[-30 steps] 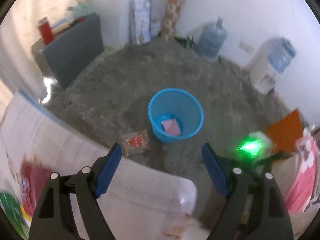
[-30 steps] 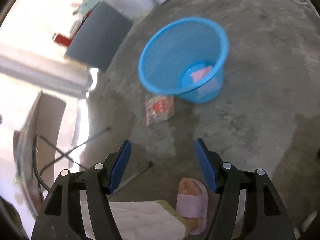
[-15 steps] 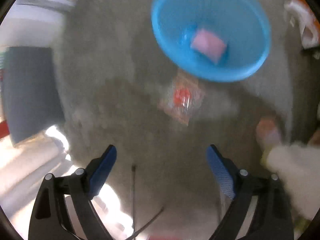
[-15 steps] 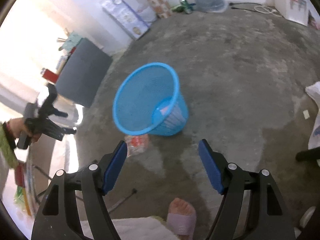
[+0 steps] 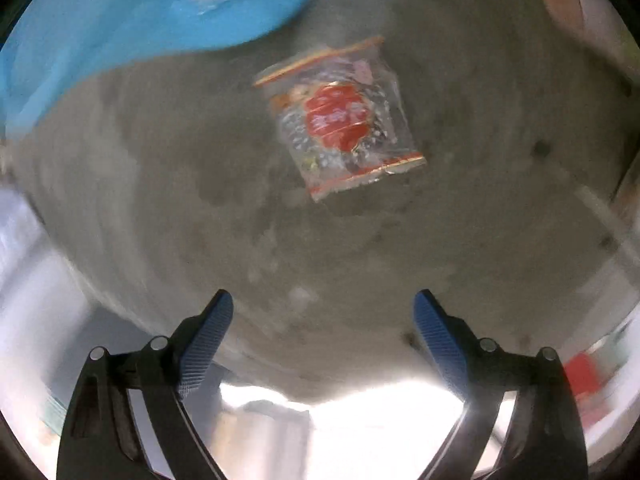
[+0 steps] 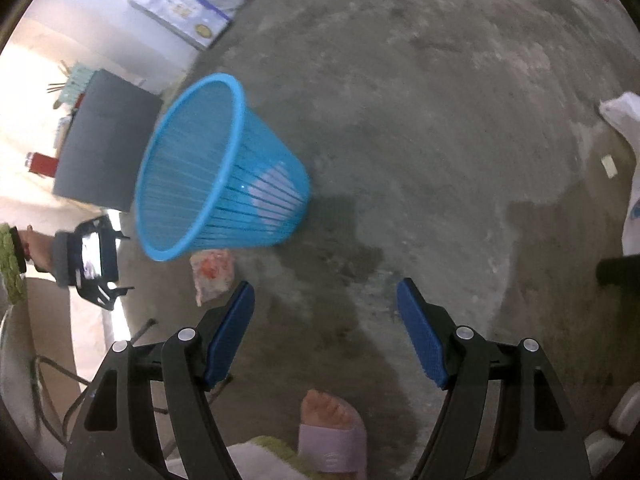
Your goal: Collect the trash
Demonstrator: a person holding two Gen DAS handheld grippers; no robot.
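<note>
- The grey concrete floor (image 6: 440, 120) fills both views, stained dark in patches.
- The blue ribbed plastic waste basket (image 6: 208, 176) stands at ten o'clock in our right wrist view, something pale pink showing through its wall.
- The crinkled clear plastic snack wrapper with a red label (image 5: 340, 120) lies flat on the floor just beside the basket's base, at one o'clock above centre in our left wrist view.
- We judge the wrapper very light, soft and slippery, likely to slide or crumple, so we would pinch a raised sealed edge, not the flat middle.
- Our left gripper (image 5: 324, 316) has just been spreading its tongs, nothing between them; it hangs above the wrapper.
- Our right gripper (image 6: 324, 304) has likewise been spreading, its tongs empty over bare floor.
</note>
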